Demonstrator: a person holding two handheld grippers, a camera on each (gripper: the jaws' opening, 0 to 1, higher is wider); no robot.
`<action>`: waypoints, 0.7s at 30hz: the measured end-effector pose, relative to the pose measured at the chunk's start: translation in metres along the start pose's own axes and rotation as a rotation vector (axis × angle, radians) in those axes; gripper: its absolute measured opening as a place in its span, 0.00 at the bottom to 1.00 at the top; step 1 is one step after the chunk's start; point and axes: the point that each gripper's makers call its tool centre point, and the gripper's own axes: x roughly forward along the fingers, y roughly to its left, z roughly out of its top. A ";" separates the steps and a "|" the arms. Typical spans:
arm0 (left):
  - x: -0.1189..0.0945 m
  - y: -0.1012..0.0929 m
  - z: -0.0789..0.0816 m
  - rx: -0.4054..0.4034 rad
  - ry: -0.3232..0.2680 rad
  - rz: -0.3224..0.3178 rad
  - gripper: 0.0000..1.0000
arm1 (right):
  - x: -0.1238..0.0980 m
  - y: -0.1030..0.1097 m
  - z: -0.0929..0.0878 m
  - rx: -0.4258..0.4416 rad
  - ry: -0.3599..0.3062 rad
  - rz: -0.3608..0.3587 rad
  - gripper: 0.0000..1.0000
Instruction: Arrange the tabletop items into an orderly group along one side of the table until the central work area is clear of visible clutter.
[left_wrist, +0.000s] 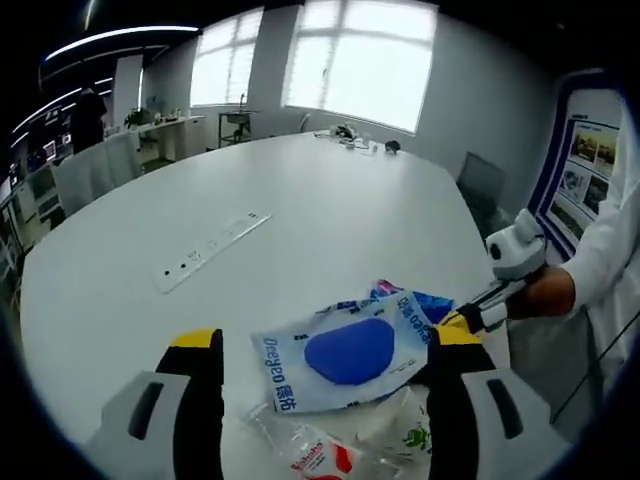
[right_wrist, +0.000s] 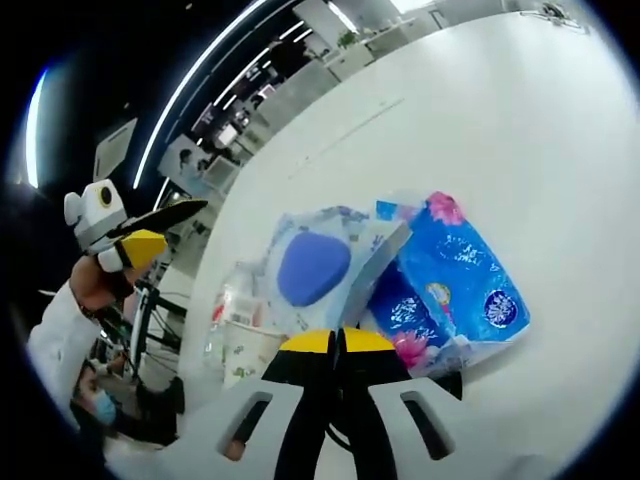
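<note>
The right gripper (right_wrist: 336, 345) has its jaws pressed together with no gap, tips at the near edge of the pale tissue pack with the blue oval (right_wrist: 318, 268); whether they pinch its wrapper I cannot tell. The left gripper (left_wrist: 330, 355) stands wide open, straddling that same pack and holding nothing. The pack overlaps the blue floral pack (right_wrist: 455, 290) and clear-wrapped items (left_wrist: 335, 450) near the table's (left_wrist: 300, 200) edge, so slide them together slowly, keeping the stack from skewing.

Bright window (left_wrist: 330, 60) daylight, fisheye-warped blurry edges.
</note>
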 end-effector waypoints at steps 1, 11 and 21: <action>0.003 0.002 0.000 -0.013 0.002 -0.008 0.85 | 0.000 0.000 0.000 0.000 0.001 0.000 0.00; 0.029 0.021 -0.007 -0.041 0.051 -0.026 0.80 | 0.001 -0.001 0.000 0.001 0.005 0.003 0.00; 0.048 0.039 -0.022 -0.088 0.121 -0.025 0.74 | 0.002 -0.002 -0.001 0.010 0.006 0.006 0.00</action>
